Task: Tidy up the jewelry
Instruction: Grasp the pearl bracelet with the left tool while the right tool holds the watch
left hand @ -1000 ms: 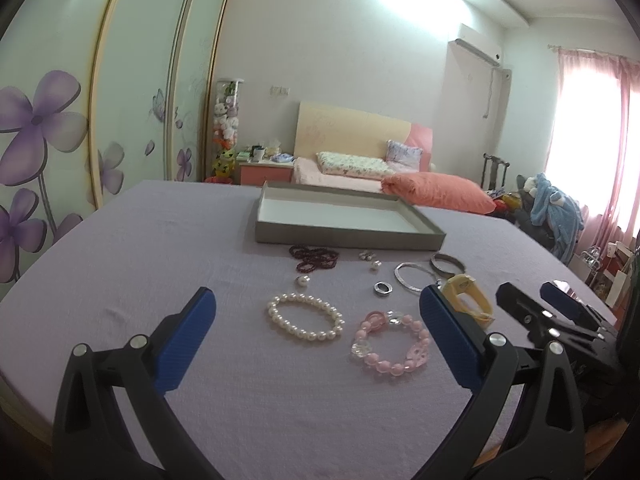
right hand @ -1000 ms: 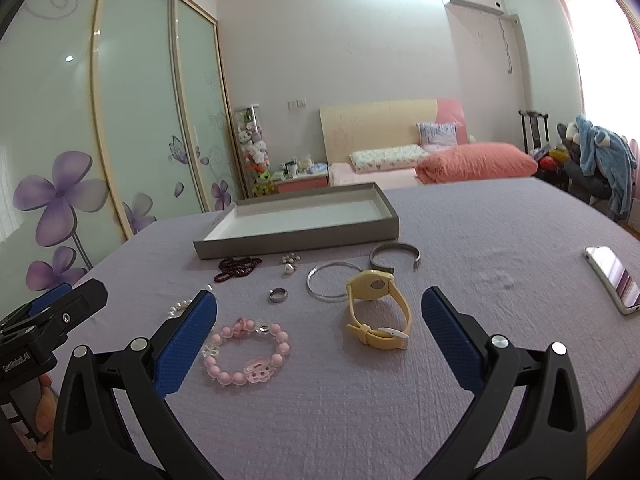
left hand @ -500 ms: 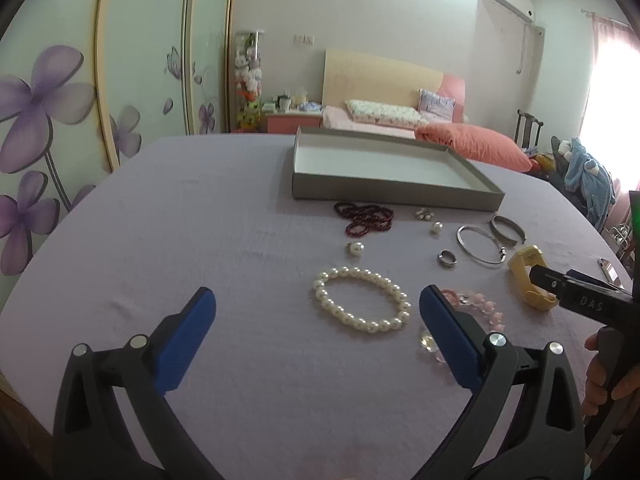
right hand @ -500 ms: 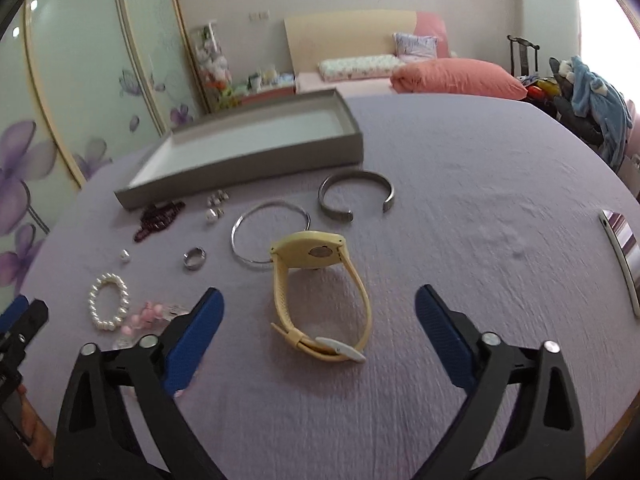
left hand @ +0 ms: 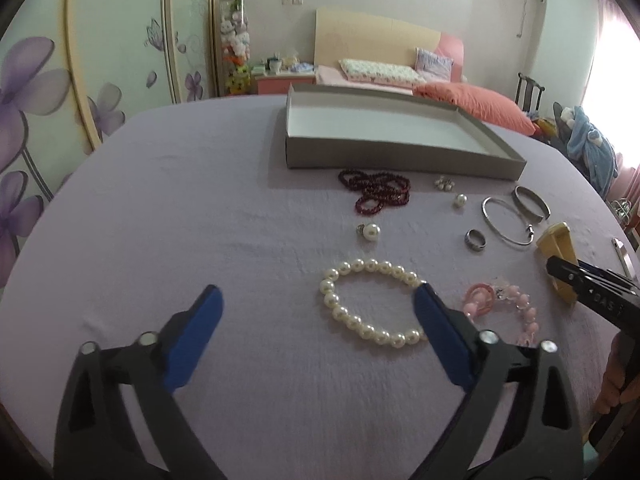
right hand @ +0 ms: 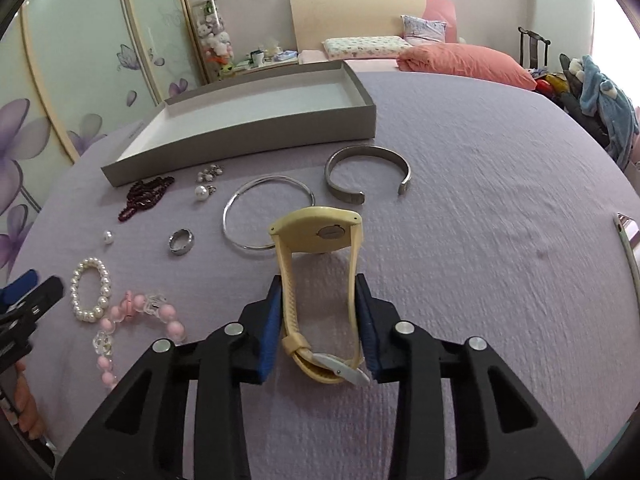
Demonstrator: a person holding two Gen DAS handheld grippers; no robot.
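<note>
— Purple bedspread under both tools; what did the right gripper [right hand: 318, 316] have?
— Its jaws had just closed, clamped on the yellow watch [right hand: 320, 280] strap: light, bendy rubber.
— And the left gripper [left hand: 318, 334]?
— Apart, its jaws narrowing slightly, the pearl bracelet [left hand: 370, 304] just ahead, unheld. The tray [left hand: 400, 160] lay beyond.

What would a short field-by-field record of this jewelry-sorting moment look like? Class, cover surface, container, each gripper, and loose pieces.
surface: purple cloth
container: grey tray, nothing visible inside
right gripper: jaws have just been closing, pads now against the strap of the yellow watch
left gripper: open, nothing held, beside the pearl bracelet
loose pieces: pink bead bracelet, ring, thin silver bangle, open metal cuff, dark red beads
</note>
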